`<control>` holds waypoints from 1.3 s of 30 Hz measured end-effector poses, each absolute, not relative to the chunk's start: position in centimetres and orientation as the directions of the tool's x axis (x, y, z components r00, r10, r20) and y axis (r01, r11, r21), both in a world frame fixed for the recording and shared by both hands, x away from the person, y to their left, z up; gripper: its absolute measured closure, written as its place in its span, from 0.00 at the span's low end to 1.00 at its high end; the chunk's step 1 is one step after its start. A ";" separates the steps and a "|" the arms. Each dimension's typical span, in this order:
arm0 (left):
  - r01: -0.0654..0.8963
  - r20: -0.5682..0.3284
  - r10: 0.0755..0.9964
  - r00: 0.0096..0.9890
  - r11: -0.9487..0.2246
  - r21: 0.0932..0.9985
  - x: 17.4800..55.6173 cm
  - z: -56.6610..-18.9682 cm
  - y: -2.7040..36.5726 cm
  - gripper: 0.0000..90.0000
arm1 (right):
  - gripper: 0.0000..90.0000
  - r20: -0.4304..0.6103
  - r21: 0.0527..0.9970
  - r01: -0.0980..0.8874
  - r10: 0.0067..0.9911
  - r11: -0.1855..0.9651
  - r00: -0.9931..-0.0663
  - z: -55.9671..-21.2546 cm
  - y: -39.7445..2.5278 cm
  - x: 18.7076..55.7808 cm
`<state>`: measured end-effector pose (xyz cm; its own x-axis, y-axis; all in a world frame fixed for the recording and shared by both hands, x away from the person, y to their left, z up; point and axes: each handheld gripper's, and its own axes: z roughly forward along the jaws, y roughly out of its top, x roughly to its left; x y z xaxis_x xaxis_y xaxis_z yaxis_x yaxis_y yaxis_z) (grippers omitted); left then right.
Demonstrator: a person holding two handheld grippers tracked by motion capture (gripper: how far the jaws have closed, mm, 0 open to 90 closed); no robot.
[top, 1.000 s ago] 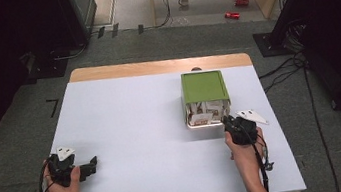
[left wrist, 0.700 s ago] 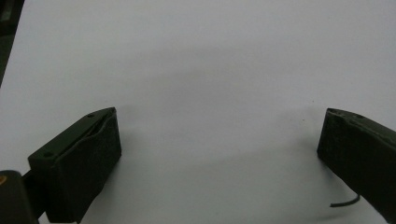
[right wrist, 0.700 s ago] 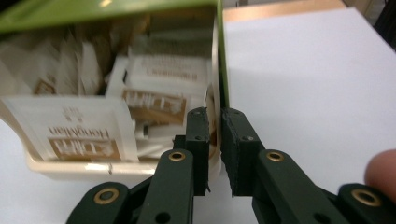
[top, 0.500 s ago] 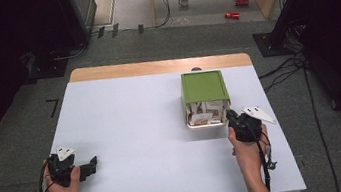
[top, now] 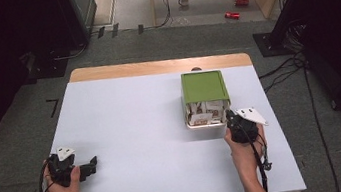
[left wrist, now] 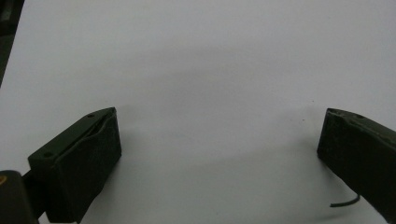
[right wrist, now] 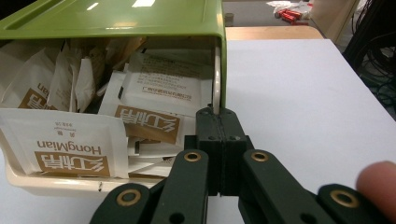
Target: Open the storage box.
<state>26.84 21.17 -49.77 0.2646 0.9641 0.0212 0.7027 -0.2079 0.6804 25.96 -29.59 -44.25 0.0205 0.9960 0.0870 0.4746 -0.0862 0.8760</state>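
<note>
Right gripper (right wrist: pixel 219 116): jaws pressed together, empty, tips at the near right corner of the green-lidded box (top: pixel 202 87). The sachets (right wrist: pixel 74 149) lie just left of the jaws. Left gripper (left wrist: pixel 219 140): jaws wide apart over bare counter (top: pixel 127 127), well apart from the box.

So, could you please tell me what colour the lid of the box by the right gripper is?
The lid is olive green, clearest in the right gripper view.
</note>
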 end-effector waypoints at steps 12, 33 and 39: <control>0.703 0.021 0.964 0.264 -0.208 0.681 26.8 -49.8 21.2 0.00 | 1.00 0.101 0.878 0.471 0.995 -0.088 -0.002 -44.0 -29.8 25.3; 0.703 0.021 0.964 0.264 -0.208 0.680 26.8 -49.8 21.2 0.00 | 1.00 0.104 0.881 0.466 0.994 -0.083 -0.019 -43.5 -30.1 23.5; 0.703 0.021 0.964 0.265 -0.208 0.680 26.8 -49.8 21.2 0.00 | 1.00 0.110 0.880 0.467 0.994 -0.087 -0.022 -43.6 -30.1 22.9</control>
